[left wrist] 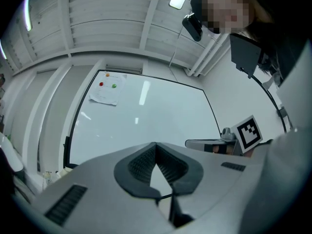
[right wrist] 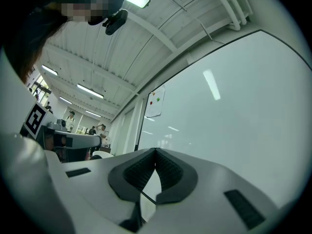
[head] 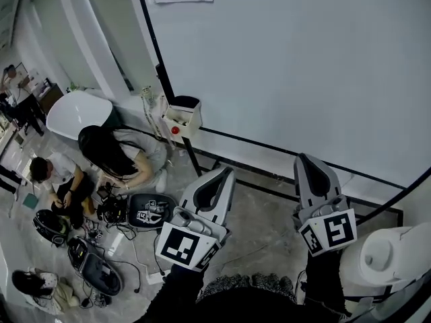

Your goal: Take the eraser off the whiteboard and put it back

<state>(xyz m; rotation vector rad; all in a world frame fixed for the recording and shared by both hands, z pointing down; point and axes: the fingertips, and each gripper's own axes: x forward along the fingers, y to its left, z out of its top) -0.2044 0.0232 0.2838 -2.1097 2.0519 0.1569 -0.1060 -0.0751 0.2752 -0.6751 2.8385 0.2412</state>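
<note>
The whiteboard fills the upper right of the head view, its black frame running down to the floor. I see no eraser that I can name for sure. A small white box with a red dot stands at the board's lower left corner with a dark thing on top. My left gripper and right gripper are both held short of the board, shut and empty. In the left gripper view the shut jaws face the whiteboard. The right gripper faces the whiteboard at a slant.
A paper with red and green magnets hangs at the board's top left. Several people sit on the floor at the left among bags and cables. A white chair stands behind them; a white rounded object is at the lower right.
</note>
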